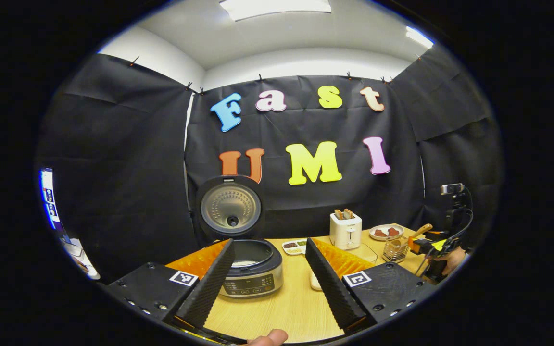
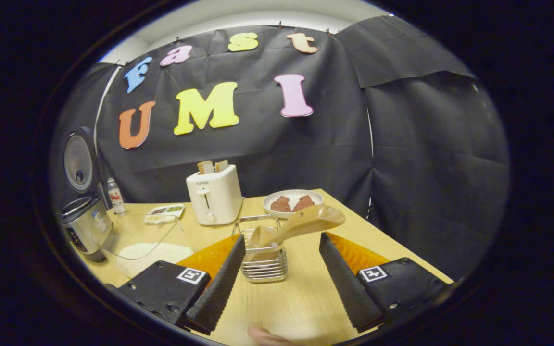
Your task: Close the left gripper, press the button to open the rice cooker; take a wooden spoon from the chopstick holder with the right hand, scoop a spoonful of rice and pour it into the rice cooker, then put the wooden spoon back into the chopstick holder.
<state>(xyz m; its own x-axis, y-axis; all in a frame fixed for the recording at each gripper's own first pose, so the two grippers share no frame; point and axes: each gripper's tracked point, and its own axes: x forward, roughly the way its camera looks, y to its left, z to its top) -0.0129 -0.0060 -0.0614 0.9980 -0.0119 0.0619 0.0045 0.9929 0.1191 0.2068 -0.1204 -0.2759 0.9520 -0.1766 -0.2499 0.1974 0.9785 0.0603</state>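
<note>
1. Left gripper view: left gripper (image 1: 270, 274), jaws spread wide, holding nothing, above the wooden table (image 1: 286, 307). Rice cooker (image 1: 250, 269) directly ahead between the fingers, lid (image 1: 230, 206) standing upright and open, inner pot exposed.
2. Right gripper view: right gripper (image 2: 279, 274), jaws spread wide, holding nothing. Chopstick holder (image 2: 263, 262), a wire rack, sits between the fingers, apart from both.
3. Wooden spoon (image 2: 301, 223) stands in the holder, leaning to the right, its broad end uppermost. Judged either not yet taken or already returned; the pictures cannot settle which.
4. Rice (image 2: 154, 252): a pale heap in a clear container left of the holder, between it and the cooker.
5. Other stock: toaster (image 2: 214, 194) with bread slices; plate (image 2: 292, 199) of reddish pieces behind the holder; small divided dish (image 2: 164, 213); bottle (image 2: 115, 194) beside the cooker.
6. Risks, as judged:
   - the spoon leans, so closing off-centre could pinch only its edge and let it twist;
   - the light wire holder may tip or drag if a finger catches it;
   - a tilted spoon would spill rice on the way to the cooker.
</note>
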